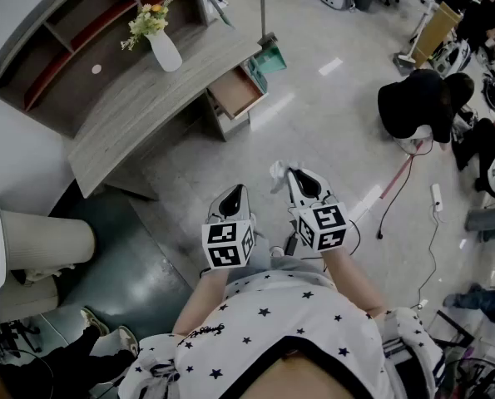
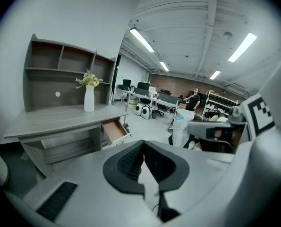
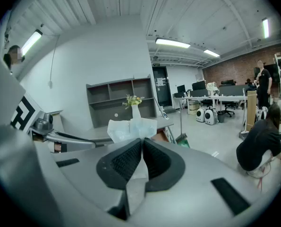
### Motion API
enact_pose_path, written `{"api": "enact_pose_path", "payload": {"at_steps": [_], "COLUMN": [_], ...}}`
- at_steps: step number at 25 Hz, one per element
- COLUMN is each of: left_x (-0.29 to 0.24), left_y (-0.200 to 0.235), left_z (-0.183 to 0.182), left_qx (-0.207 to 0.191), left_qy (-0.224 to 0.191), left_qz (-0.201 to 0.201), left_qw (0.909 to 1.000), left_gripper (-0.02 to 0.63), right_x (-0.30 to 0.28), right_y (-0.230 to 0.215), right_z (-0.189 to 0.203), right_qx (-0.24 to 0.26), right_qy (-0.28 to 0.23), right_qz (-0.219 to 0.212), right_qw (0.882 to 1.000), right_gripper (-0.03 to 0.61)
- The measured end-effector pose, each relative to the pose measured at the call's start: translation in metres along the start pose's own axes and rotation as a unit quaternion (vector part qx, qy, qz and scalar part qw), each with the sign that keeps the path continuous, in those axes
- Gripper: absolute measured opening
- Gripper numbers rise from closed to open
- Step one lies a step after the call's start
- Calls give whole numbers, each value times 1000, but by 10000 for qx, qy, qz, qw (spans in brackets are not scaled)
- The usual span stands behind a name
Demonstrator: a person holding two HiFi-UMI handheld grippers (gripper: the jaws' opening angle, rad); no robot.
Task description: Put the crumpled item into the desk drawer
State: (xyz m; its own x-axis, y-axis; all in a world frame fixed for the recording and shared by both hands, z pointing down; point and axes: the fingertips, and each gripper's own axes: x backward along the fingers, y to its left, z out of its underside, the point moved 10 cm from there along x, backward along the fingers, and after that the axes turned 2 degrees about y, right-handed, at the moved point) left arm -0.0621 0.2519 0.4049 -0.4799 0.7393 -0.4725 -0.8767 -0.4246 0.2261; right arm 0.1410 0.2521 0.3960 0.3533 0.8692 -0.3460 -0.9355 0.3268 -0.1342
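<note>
right tongs [image 3: 141, 144] are clamping the crumpled tissue [image 3: 131, 128], left tongs [image 2: 142, 145] are sitting closed and empty, the counter [image 1: 139, 110] drawer [image 1: 235, 91] is standing open at 12 o'clock, well apart.

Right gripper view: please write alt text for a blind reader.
The right gripper, jaws shut, holds a crumpled white item. Behind it stands a grey desk with shelves; a person in black crouches at right.
</note>
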Motion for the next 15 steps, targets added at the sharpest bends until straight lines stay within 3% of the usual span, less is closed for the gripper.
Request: {"api": "enact_pose_path", "payload": {"at_steps": [15], "left_x": [48], "left_y": [-11], "left_z": [12], "left_qx": [-38], "left_qy": [-400], "left_qz": [-140], "left_qw": [9991], "left_gripper": [12], "right_x": [49], "right_y": [27], "right_z": [11], "right_qx": [170], "right_qy": [-213], "right_qz": [-44], "right_qw": [9996], "right_gripper": [8]}}
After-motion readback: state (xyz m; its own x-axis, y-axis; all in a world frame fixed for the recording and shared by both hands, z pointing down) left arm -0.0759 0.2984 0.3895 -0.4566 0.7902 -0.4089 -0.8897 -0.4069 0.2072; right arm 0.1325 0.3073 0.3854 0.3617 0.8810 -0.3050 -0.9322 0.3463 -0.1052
